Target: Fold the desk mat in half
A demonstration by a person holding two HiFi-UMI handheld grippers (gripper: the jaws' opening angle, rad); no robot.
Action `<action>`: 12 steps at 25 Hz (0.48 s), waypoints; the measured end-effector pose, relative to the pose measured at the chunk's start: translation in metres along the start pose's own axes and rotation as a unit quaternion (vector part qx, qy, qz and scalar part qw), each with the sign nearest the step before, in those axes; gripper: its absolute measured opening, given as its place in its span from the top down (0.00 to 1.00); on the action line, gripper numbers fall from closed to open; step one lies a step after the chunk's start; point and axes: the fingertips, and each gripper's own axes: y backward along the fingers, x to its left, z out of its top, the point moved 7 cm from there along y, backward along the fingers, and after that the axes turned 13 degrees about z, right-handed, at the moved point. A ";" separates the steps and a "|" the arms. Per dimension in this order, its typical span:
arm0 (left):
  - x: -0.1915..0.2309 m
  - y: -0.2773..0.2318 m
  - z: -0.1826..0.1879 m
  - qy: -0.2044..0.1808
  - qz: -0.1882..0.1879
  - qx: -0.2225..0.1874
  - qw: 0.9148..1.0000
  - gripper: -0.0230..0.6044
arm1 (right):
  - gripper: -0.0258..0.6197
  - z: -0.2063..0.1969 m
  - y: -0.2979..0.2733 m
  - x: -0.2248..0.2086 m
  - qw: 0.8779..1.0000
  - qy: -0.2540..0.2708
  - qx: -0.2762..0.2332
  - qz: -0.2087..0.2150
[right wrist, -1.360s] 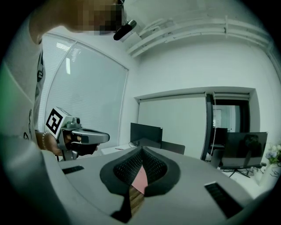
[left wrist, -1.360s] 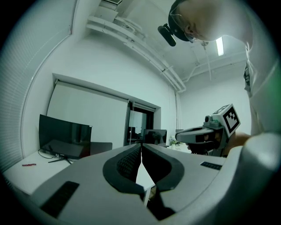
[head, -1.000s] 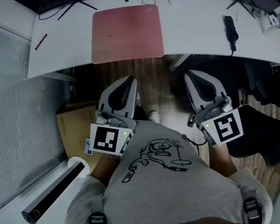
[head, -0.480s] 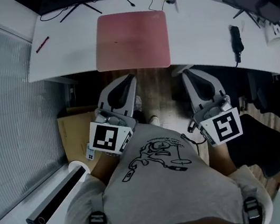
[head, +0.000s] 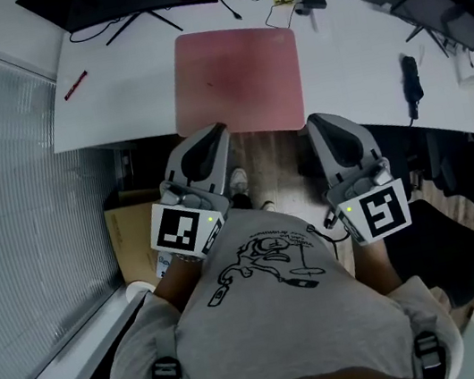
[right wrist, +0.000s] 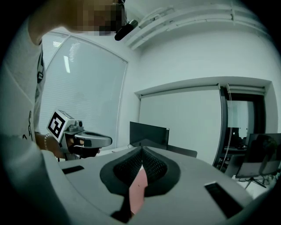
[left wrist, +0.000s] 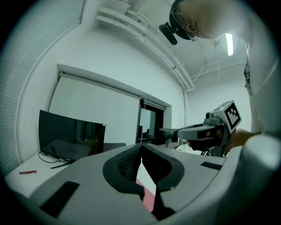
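- A rectangular, dusty-pink desk mat (head: 240, 79) lies flat and unfolded on the curved white surface (head: 121, 96). It is at 12 o'clock in the head view, with its near edge along the surface's front rim.
- The left gripper (head: 209, 136) sits at 6 o'clock of the mat's near-left corner, and the right gripper (head: 320, 122) at 6 o'clock of its near-right corner. Both appear just short of the mat.
- Each pair of jaws is closed tip to tip and holds nothing — only the mat's pink shows beyond them.
- The step in hand looks like the approach; the fold has not begun.
- Next, the jaws would need to part, pinch the two near corners, and carry them toward the far edge at 12 o'clock. The mat lies flush, so getting a jaw under it may be fiddly.
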 end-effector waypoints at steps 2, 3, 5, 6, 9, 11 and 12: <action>0.015 -0.008 0.000 -0.001 -0.001 0.002 1.000 0.92 | 0.95 0.007 -0.018 -0.003 1.000 -0.004 -0.012 -0.002; 0.022 -0.011 0.001 -0.001 -0.001 0.003 1.000 0.92 | 0.95 0.013 -0.027 -0.003 1.000 -0.006 -0.025 -0.006; 0.037 -0.017 0.000 0.000 -0.001 0.008 1.000 0.92 | 0.95 0.020 -0.043 -0.004 0.999 -0.009 -0.036 -0.011; 0.044 -0.020 0.000 0.000 0.000 0.010 1.000 0.92 | 0.95 0.022 -0.049 -0.004 0.999 -0.009 -0.036 -0.013; 0.064 -0.028 -0.006 -0.003 0.001 0.013 1.000 0.92 | 0.95 0.025 -0.067 -0.006 0.999 -0.006 -0.029 -0.017; 0.076 -0.032 -0.013 -0.007 0.003 0.015 1.000 0.92 | 0.95 0.027 -0.077 -0.006 0.999 -0.005 -0.027 -0.021; 0.083 -0.033 -0.018 -0.008 0.005 0.017 1.000 0.92 | 0.95 0.027 -0.082 -0.005 0.999 -0.004 -0.026 -0.023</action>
